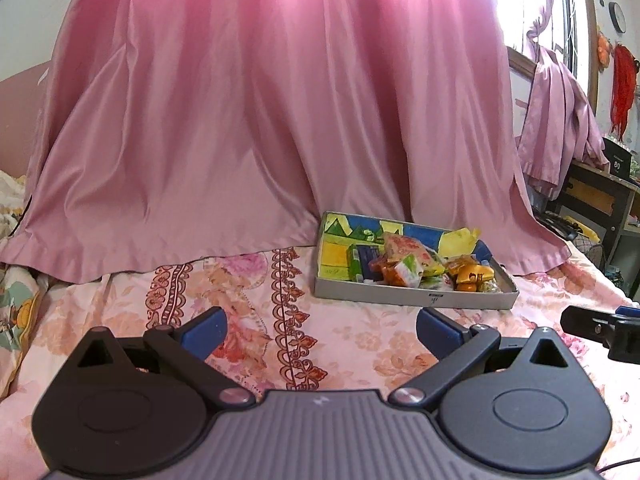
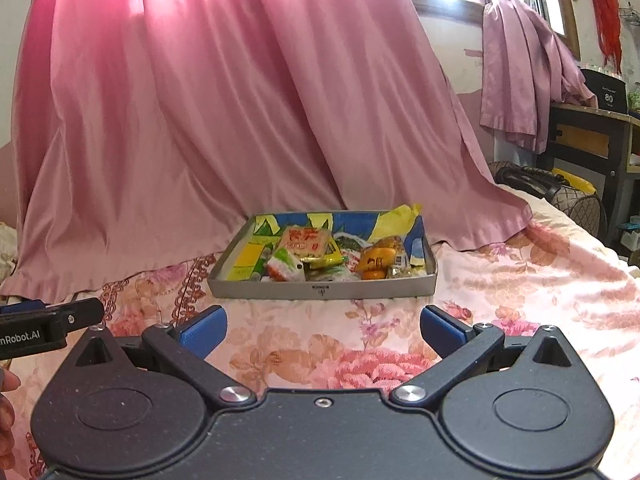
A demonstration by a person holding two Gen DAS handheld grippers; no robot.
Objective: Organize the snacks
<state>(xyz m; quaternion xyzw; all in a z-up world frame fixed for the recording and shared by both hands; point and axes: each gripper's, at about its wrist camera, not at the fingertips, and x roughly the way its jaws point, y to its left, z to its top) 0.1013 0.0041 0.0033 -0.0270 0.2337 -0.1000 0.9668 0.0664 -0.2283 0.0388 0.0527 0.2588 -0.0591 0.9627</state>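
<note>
A shallow grey box [image 1: 416, 297] with a colourful lining sits on the floral bedspread and holds several snack packets [image 1: 404, 256], among them orange ones [image 1: 472, 274]. My left gripper [image 1: 322, 330] is open and empty, low over the bedspread, short of the box and to its left. In the right wrist view the same box [image 2: 324, 290] with its snacks [image 2: 306, 244] lies straight ahead. My right gripper [image 2: 324, 330] is open and empty just in front of the box's near wall. The right gripper also shows in the left wrist view [image 1: 600, 326], and the left gripper shows in the right wrist view [image 2: 52, 320].
A pink curtain [image 1: 260, 120] drapes onto the bed right behind the box. The floral bedspread [image 2: 520, 292] spreads around it. A desk [image 2: 592, 136] and dark bags [image 2: 560, 192] stand at the right beyond the bed's edge.
</note>
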